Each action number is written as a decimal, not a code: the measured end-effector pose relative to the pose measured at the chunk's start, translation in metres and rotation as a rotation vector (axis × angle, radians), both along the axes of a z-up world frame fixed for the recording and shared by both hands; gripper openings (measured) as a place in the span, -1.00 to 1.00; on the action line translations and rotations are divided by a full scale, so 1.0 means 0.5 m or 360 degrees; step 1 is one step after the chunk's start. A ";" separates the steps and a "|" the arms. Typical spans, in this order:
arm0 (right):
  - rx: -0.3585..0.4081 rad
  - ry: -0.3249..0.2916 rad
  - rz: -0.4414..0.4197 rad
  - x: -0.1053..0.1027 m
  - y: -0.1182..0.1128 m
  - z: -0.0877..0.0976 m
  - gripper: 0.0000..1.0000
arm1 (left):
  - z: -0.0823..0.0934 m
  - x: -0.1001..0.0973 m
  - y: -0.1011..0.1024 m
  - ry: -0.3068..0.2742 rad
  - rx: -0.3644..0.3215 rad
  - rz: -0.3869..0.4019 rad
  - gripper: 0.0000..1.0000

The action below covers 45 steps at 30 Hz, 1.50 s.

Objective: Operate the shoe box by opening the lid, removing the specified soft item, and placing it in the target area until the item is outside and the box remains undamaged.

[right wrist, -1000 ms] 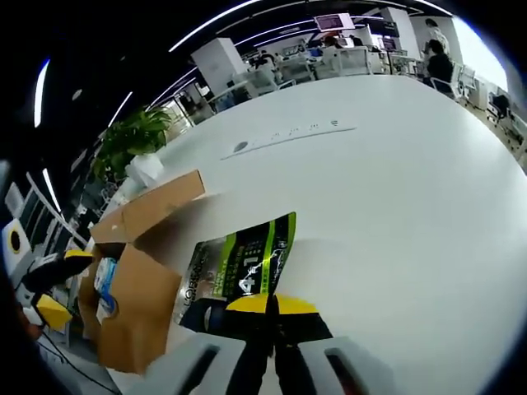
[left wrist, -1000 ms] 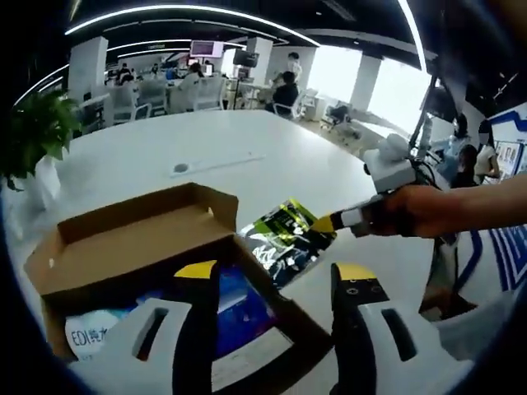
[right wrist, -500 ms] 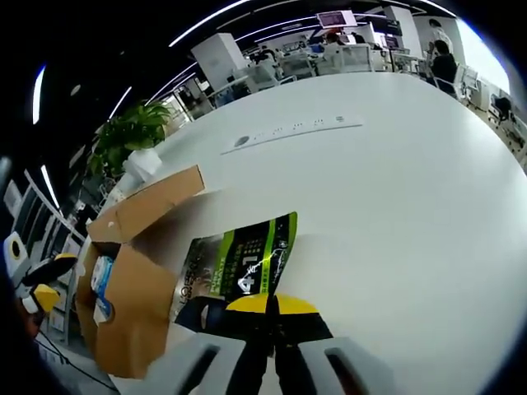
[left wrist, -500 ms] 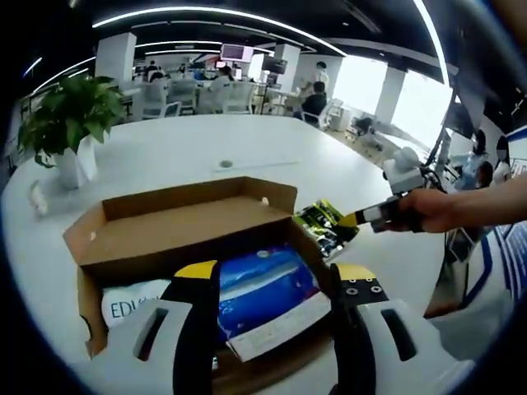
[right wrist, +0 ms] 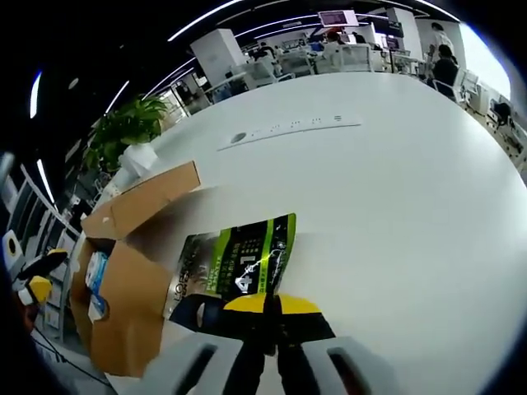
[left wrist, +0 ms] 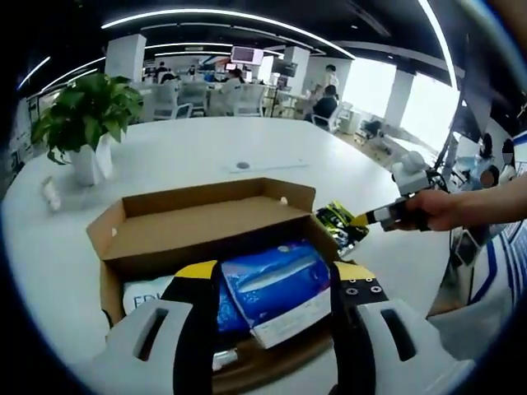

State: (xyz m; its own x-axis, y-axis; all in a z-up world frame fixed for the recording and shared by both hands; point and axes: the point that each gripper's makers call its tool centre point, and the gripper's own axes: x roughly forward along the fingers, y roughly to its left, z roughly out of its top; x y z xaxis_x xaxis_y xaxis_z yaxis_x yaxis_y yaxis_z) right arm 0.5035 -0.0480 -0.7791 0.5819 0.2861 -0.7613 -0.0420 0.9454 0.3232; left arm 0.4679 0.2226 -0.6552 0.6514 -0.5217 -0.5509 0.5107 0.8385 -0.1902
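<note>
While my right gripper point(right wrist: 272, 306) clamps the green pouch point(right wrist: 235, 263) on the white table point(right wrist: 395, 181), my left gripper point(left wrist: 268, 276) hangs with jaws apart. Open shoe box point(left wrist: 198, 222): blue pack point(left wrist: 276, 276) inside.

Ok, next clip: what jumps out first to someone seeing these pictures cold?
The open cardboard box on the white table, lid folded back, with a blue packet inside. Next, the green-and-black pouch lying on the table beside the box, pinched at its edge by the right gripper. The left gripper hovers open over the box.
</note>
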 end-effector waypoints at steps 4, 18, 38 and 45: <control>-0.0016 0.0002 -0.0007 -0.002 -0.008 0.000 -0.98 | 0.004 -0.002 0.003 -0.0004 -0.0006 0.0010 0.06; -0.0003 -0.0063 0.0000 -0.030 0.003 0.054 -0.91 | 0.009 -0.011 0.017 -0.0012 0.0008 0.0016 0.08; 0.0023 -0.0201 0.0033 -0.051 0.033 0.121 -0.69 | 0.034 -0.018 0.077 -0.0032 -0.0037 0.0069 0.09; 0.0014 -0.0225 0.0062 -0.062 0.049 0.135 -0.63 | 0.043 -0.019 0.101 -0.0046 -0.0049 0.0083 0.09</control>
State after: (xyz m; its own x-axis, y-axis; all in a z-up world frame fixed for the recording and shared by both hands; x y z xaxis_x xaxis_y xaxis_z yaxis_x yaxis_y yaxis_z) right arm 0.4724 -0.0234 -0.7118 0.6717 0.3170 -0.6696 -0.1244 0.9392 0.3199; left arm 0.4583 0.2729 -0.6338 0.6935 -0.5030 -0.5158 0.4720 0.8581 -0.2022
